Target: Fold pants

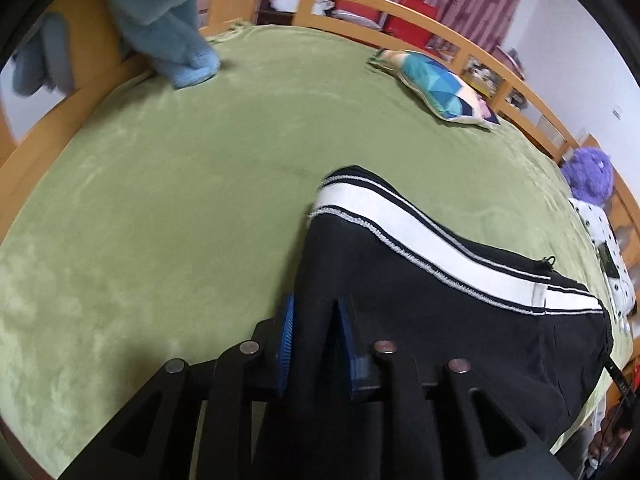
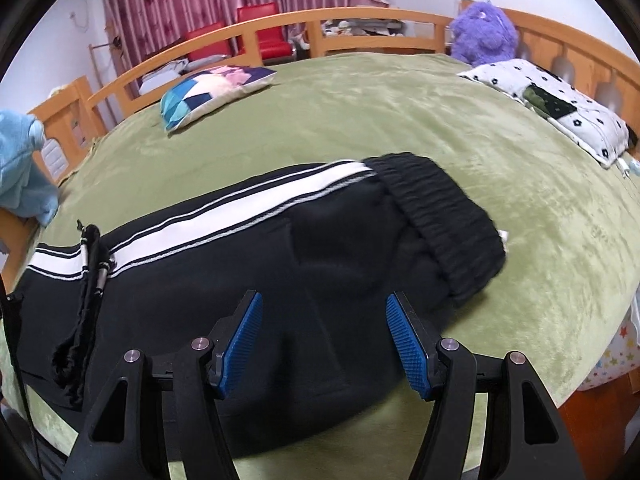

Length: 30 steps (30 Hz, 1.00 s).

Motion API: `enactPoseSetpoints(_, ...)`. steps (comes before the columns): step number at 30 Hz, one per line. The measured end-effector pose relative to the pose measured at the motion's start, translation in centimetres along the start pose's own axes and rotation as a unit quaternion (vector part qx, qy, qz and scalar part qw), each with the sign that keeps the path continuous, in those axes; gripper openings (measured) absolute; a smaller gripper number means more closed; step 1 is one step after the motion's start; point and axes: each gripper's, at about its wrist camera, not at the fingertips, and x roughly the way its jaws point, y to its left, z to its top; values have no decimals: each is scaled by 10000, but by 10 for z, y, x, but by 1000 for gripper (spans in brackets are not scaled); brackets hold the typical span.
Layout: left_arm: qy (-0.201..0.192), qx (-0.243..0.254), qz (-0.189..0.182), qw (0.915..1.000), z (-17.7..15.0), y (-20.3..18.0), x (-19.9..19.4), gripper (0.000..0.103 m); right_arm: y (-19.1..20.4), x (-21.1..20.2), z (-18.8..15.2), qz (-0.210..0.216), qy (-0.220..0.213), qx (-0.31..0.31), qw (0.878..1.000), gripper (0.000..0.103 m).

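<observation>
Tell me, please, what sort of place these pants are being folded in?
Most likely a bedroom: the pants lie on a green blanket inside a wooden bed frame, with pillows and curtains behind.

Right tongs open above black pants; green blanket beneath

The near part of the pants was hidden behind the left gripper's fingers; contact with the cloth could not be told.

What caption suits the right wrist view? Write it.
Open right gripper over black striped pants on the green blanket.
</observation>
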Motion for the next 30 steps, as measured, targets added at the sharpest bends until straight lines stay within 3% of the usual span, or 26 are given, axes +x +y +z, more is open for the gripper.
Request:
enactPoseSetpoints(2, 35, -136, -102, 9999, -10, 11, -5, 40, 11, 1, -2, 163, 75, 2, 9998, 64)
enactPoseSetpoints(6, 232, -178, -156, 9995, -33, 24, -8, 40, 47, 2, -4, 462, 105, -258, 9985, 64)
enactPoseSetpoints(8, 352, -207, -230, 9989, -45, 27, -8, 41, 73, 1, -7, 822, 148, -363, 9958, 64)
enactPoseSetpoints(10, 451, -210, -261, 9984, -55, 28, -7, 50, 105, 0, -12, 1265, 236, -526, 9903, 64)
enactPoseSetpoints(17, 351, 248, -35, 9991, -69, 17, -18, 58, 213, -3, -47, 1998, 490, -1368, 9690, 63)
enactPoseSetpoints(18, 342, 251, -37, 9991, -70, 18, -19, 58, 225, -1, -54, 1936, 580, -1510, 9677, 58)
enactPoseSetpoints(19, 338, 236, -66, 9991, -72, 19, -20, 58, 239, 5, -65, 1753, 711, -1685, 9674, 45)
enactPoseSetpoints(21, 341, 185, -146, 9991, -75, 23, -23, 58, 248, 11, -78, 1431, 765, -1809, 9700, 30)
enactPoseSetpoints(23, 338, 150, -192, 9991, -76, 24, -24, 58, 249, 4, -87, 1392, 633, -1961, 9686, 23)
enactPoseSetpoints(25, 328, 144, -213, 9991, -77, 26, -25, 58, 238, -7, -88, 1779, 600, -1786, 9658, 15)
enactPoseSetpoints(28, 344, 135, -294, 9989, -76, 26, -24, 58, 204, -7, -84, 2473, 882, -1014, 9596, 14)
enactPoseSetpoints(30, 372, 70, -358, 9986, -76, 27, -23, 60, 205, -1, -91, 2368, 993, -1045, 9608, 15)
